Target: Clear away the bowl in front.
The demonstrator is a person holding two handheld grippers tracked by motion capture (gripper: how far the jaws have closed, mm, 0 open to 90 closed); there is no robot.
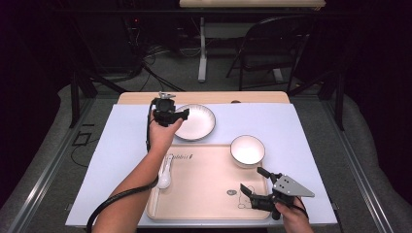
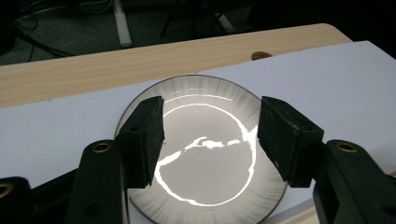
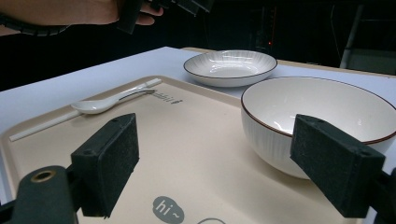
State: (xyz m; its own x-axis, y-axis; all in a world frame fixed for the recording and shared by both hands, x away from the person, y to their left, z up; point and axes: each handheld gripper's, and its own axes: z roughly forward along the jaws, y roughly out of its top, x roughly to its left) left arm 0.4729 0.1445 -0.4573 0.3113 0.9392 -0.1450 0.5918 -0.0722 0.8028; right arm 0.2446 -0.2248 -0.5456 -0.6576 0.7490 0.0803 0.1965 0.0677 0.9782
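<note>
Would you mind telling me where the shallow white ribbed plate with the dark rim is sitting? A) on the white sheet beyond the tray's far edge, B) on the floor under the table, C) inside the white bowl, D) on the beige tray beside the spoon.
A: the shallow white ribbed plate rests on the white sheet beyond the beige tray, with the left gripper over it.

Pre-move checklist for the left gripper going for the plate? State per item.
1. left gripper jaws open, nothing between them: ok.
2. plate empty, flat on the white mat, outside the tray: ok.
3. Jaws lined up with the plate rim: not ok, they hover over its middle.
4. right gripper open over the tray, apart from the plate: ok.
5. bowl and spoon on the tray, off the path: ok.
</note>
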